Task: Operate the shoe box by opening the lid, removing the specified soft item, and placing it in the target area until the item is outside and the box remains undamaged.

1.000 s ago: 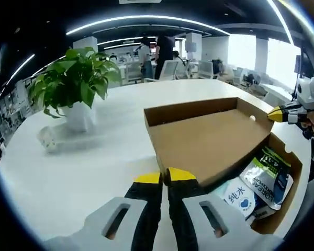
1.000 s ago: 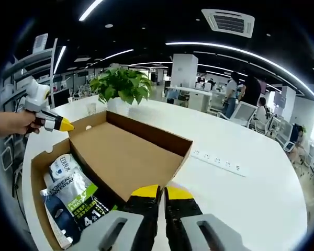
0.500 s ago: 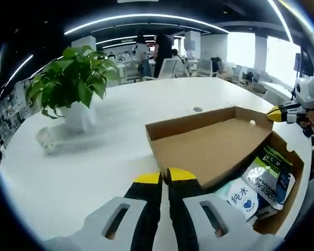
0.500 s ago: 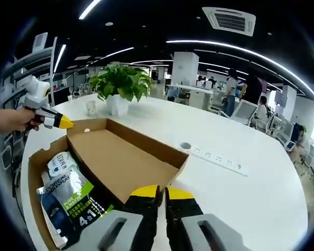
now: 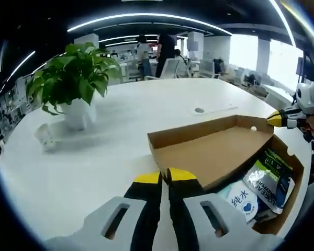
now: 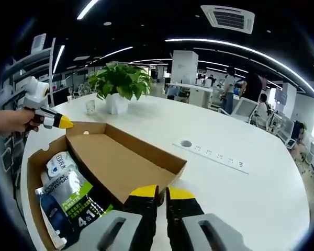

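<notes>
White tabletop (image 5: 94, 157) carries the open shoe box (image 6: 42, 157), packets (image 6: 68, 201) inside. Left gripper (image 5: 165, 175) and right gripper (image 6: 156, 192): jaws closed, pinching opposite lid (image 5: 214, 157) corners. Potted plant (image 5: 73, 83) beyond left jaws.

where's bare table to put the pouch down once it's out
Bare white table lies beyond the lid, past the socket strip. Another patch sits between the potted plant and the lid. The shoe box is packed with pouches.
</notes>
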A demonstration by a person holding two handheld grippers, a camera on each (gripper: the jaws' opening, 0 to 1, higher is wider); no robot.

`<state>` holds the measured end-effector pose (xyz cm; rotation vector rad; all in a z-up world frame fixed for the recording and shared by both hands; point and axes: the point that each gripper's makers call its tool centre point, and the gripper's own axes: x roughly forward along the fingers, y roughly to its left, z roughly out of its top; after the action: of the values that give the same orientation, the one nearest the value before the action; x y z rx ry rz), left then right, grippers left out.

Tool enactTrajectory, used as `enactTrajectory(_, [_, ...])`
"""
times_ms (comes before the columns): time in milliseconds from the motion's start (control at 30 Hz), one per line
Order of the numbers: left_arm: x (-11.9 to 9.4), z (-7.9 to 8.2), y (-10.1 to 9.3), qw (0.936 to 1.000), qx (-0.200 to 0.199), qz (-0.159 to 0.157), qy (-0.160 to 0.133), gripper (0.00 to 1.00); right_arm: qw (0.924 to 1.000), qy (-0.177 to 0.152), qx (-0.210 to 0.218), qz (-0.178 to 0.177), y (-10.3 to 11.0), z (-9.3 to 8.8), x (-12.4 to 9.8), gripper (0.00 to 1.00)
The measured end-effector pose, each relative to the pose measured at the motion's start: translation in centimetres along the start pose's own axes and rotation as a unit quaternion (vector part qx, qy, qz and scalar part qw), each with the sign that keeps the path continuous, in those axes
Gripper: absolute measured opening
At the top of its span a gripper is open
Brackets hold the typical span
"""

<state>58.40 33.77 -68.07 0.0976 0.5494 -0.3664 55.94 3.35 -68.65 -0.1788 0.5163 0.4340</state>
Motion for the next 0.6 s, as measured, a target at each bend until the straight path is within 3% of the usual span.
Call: enactTrajectory(600, [-1.7,0.4,-0.3,0.9999,0.015,0.005,-0.001,0.06,0.9996,-0.013,-0.024,0.009,0.5,0.7,-1.4,0.06])
